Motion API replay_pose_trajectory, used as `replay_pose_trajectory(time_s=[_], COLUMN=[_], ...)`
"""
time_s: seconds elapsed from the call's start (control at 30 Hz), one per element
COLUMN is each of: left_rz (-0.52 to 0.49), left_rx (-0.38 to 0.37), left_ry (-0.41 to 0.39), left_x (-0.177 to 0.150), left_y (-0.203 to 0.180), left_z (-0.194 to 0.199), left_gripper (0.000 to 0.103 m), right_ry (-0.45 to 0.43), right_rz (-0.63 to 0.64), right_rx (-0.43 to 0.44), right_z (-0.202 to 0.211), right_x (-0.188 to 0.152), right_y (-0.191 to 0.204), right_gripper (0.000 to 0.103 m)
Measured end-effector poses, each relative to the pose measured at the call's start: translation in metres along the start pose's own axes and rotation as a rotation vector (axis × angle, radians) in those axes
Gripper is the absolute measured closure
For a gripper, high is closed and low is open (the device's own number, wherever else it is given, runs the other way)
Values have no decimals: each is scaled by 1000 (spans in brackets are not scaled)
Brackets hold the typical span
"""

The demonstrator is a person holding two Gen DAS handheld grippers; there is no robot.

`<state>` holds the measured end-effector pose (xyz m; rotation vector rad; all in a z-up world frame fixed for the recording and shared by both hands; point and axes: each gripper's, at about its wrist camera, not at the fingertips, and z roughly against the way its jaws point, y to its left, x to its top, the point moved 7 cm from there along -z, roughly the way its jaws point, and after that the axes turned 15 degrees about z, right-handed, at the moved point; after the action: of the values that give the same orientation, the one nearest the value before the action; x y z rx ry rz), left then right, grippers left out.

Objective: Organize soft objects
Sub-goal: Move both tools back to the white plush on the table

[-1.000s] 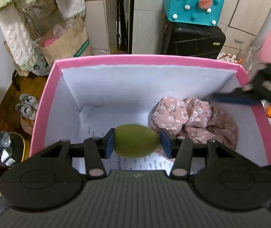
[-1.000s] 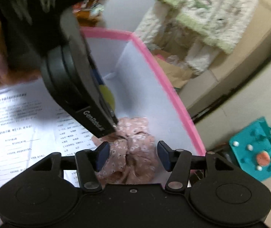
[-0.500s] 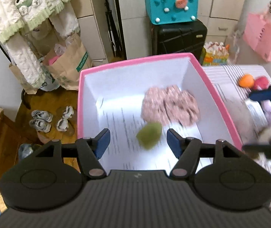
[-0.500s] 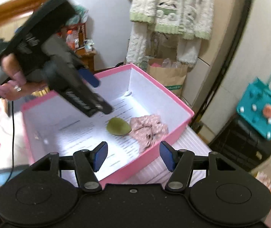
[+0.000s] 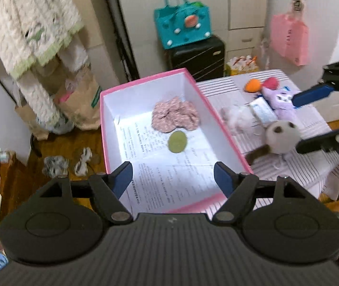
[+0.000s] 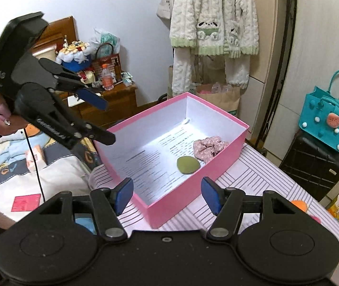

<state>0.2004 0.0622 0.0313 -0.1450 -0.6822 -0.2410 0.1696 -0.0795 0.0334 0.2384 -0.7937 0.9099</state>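
A pink box (image 5: 206,104) (image 6: 226,147) with a white inside stands on a striped cloth. In it lie a green soft ball (image 5: 177,141) (image 6: 188,164) and a pink flowered scrunchie (image 5: 175,114) (image 6: 208,146). My left gripper (image 5: 173,175) is open and empty, high above the box's near end; it also shows in the right wrist view (image 6: 102,121). My right gripper (image 6: 167,191) is open and empty, above the box's near corner. On the cloth right of the box lie a purple plush (image 5: 280,100), a white-faced plush (image 5: 281,137), an orange ball (image 5: 252,85) and a red one (image 5: 271,83).
A black suitcase (image 5: 196,54) with a teal bag (image 5: 182,27) stands behind the table. A pink bag (image 5: 288,39) hangs at right. Fluffy robes (image 6: 214,14) hang over paper bags (image 5: 79,100). A bed (image 6: 26,171) and a cluttered wooden cabinet (image 6: 107,95) lie to the left.
My left gripper opened and let the green ball drop into the box beside the scrunchie, then rose and pulled back. My right gripper also pulled back and up from the box.
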Motion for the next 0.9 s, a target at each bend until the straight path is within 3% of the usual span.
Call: replay_pose_trajectory(time_s=[0.13, 0.37, 0.67, 0.9], left_rz=[-57, -107, -175, -155], left_rx=[20, -47, -146, -217], left_ry=[-36, 1, 32, -21], left_x=[-17, -43, -68, -70], left_y=[-20, -54, -97, -117], left_z=[17, 25, 9, -14], left_gripper=[28, 28, 26, 26], right_ry=[-17, -8, 8, -30], right_rz=[-23, -46, -37, -66], right_rx=[-3, -17, -25, -88], right_z=[21, 40, 60, 45], right_x=[-14, -46, -86, -128], right_y=[9, 25, 38, 31], right_gripper=[34, 34, 32, 30])
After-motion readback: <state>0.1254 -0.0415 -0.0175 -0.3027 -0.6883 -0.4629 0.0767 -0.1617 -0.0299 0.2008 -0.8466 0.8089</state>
